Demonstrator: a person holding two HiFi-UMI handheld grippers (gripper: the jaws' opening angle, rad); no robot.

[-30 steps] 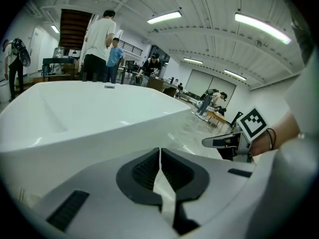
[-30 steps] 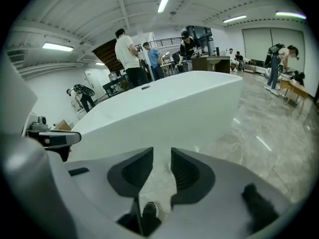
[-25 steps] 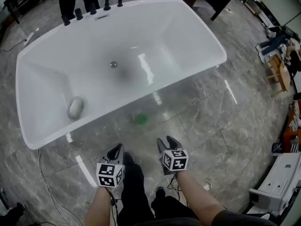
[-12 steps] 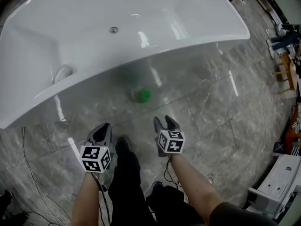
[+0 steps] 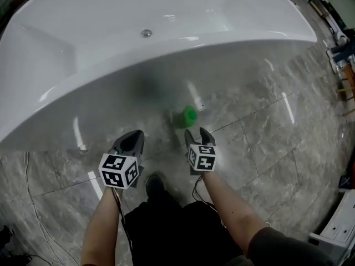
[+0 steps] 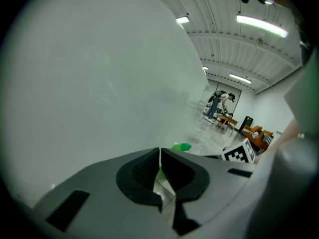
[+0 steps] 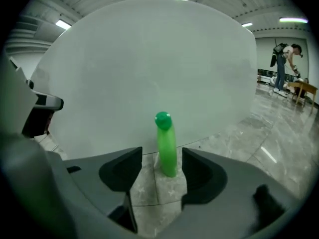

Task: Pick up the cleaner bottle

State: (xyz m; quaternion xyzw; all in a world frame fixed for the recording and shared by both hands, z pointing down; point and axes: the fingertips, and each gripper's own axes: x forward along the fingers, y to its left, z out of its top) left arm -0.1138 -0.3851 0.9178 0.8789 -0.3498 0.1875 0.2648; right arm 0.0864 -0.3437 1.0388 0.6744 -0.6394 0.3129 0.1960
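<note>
Cleaner bottle (image 5: pixel 187 117) stands upright on the floor (image 5: pixel 260 148), just beside the bathtub (image 5: pixel 111 87) outer wall. It's dead ahead of my right gripper (image 5: pixel 197 133) — jaws apart, empty, lined up on it. My left gripper (image 5: pixel 132 140) — closed, empty, farther off.

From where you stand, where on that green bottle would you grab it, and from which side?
Probably the slim body below the round cap. The green cleaner bottle stands upright near the bathtub wall, so come level from the side away from it, where the right gripper faces it with jaws open.
</note>
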